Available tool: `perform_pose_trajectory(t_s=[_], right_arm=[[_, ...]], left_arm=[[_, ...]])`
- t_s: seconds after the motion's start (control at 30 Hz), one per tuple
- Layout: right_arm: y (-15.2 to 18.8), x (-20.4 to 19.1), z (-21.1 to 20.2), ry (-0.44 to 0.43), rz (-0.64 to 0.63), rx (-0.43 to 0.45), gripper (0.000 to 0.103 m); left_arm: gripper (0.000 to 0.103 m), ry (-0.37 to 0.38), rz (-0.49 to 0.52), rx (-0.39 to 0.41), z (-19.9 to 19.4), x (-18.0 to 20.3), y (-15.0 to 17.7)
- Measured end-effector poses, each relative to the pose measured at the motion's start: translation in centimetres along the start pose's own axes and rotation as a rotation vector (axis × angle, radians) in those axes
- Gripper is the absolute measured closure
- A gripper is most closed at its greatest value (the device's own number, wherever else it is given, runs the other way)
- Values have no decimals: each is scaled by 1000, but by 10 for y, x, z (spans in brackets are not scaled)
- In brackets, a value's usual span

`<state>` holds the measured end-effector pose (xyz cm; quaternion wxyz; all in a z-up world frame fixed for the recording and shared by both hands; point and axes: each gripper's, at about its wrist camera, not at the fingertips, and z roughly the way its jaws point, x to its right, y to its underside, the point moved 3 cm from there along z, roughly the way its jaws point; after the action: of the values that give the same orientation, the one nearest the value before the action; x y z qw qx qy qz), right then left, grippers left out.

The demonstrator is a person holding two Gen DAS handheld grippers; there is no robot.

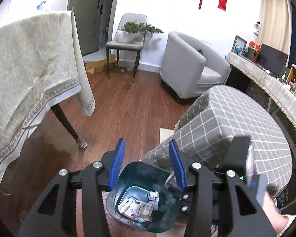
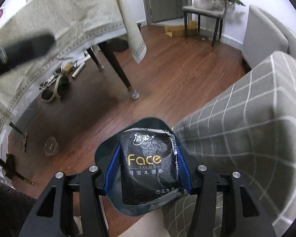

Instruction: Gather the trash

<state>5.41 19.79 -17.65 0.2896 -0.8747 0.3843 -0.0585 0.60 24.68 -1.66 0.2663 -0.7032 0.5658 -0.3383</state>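
A dark teal trash bin (image 1: 140, 169) stands on the wood floor beside a checked grey seat. Inside it lie small cartons (image 1: 134, 207) and crumpled paper (image 1: 153, 195). My left gripper (image 1: 146, 144) hangs above the bin's mouth, open, with nothing between its blue fingers. In the right wrist view my right gripper (image 2: 148, 148) is shut on a black "Face" tissue packet (image 2: 148, 165), held flat over the same bin (image 2: 100, 152), which the packet mostly hides. A blurred dark shape at the upper left is the other gripper (image 2: 25, 47).
A table with a cream cloth (image 1: 29, 69) and dark legs (image 2: 118, 73) stands left. The checked grey seat (image 1: 236, 128) crowds the bin's right side. A clear plastic cup (image 2: 51, 146), shoes (image 2: 59, 86) and scraps lie on the floor under the table. An armchair (image 1: 187, 67) is behind.
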Motion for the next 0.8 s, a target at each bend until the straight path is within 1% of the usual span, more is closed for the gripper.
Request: perform_pose_trajectory(t_s=[0.1,0.23,0.27,0.3,0.33,0.43,0.53,0.63,0.67,0.73,0.77,0.8], right_arm=[[6,-2,8,-8,-7,-26,48],[14,-6,16,-10,-26,-51,47],[16,-8,17,-19,-30,-58,42],[15,-10,18,-21,-36,-59,32],[16,-13,16,-18,-48,-52,29],[15,-15,9,-16,-60,-29,28],[12,-13,-3,-24,-57,0,28],[8,-11,-21,-24,-59,45,28],[6,-10,-32,-22,-60,74,28],[3,-7,-49,-12,-62,118,28],[1,-6,-59,-2,-59,145,28],[0,-4,-67,6,-55,166,28]], left_arm=[[61,9,-2,22,-6,3,-6],[63,25,-3,35,-12,8,-13],[63,29,-3,37,-13,10,-14],[63,28,-1,41,-15,10,-15],[63,19,8,49,-17,11,-17],[62,-3,29,63,-20,14,-21],[62,4,29,73,-23,18,-24],[54,3,38,81,-24,24,-25],[46,-2,41,83,-24,25,-24],[44,0,53,93,-24,29,-24],[38,0,59,97,-24,31,-24],[34,5,65,99,-24,33,-23]])
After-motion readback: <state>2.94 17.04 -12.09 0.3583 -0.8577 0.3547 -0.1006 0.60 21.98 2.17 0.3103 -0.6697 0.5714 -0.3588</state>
